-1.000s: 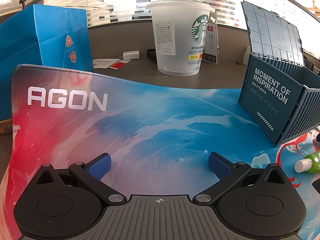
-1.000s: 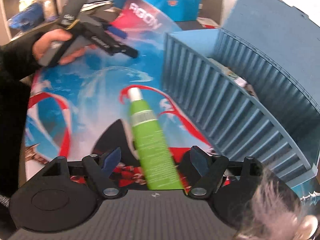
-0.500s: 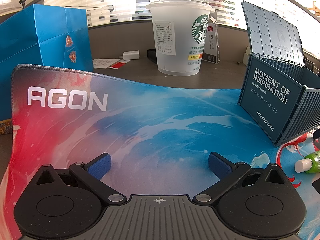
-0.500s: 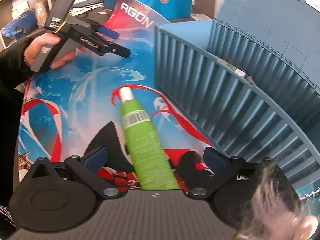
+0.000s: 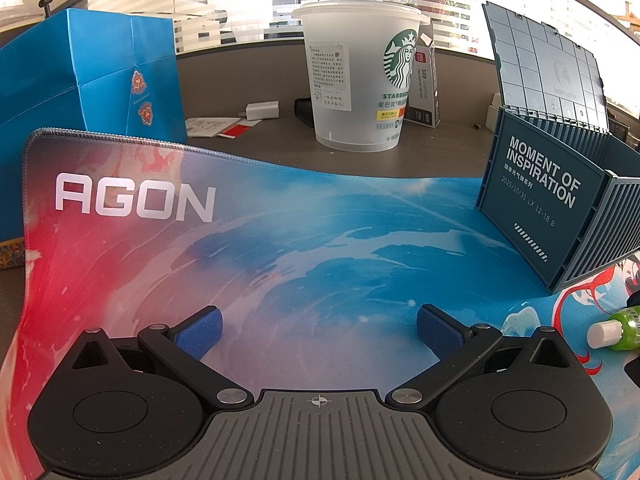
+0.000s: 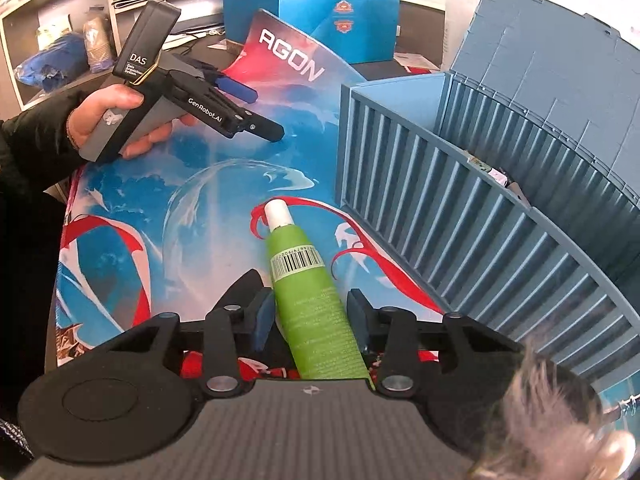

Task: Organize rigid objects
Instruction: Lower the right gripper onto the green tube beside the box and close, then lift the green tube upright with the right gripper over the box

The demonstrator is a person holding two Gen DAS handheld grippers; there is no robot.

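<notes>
A green tube with a white cap (image 6: 308,284) lies on the colourful AGON mat (image 6: 224,184), cap pointing away from me. My right gripper (image 6: 310,316) is shut on the tube, its fingers pressing both sides near the lower half. The tube's cap end also shows at the right edge of the left wrist view (image 5: 618,328). The blue container-shaped box (image 6: 480,216) stands open just right of the tube, lid up, with small items inside. My left gripper (image 5: 318,326) is open and empty, low over the mat; it also shows in the right wrist view (image 6: 240,112).
A Starbucks cup (image 5: 360,80) and a small grey carton (image 5: 426,84) stand on the desk behind the mat. A blue paper bag (image 5: 88,76) stands at the mat's far left corner. A furry keychain (image 6: 560,420) lies at the right gripper's right side.
My right gripper's fingers have closed in on the green tube, from wide open half a second ago to gripping it. The left gripper has stayed still.
</notes>
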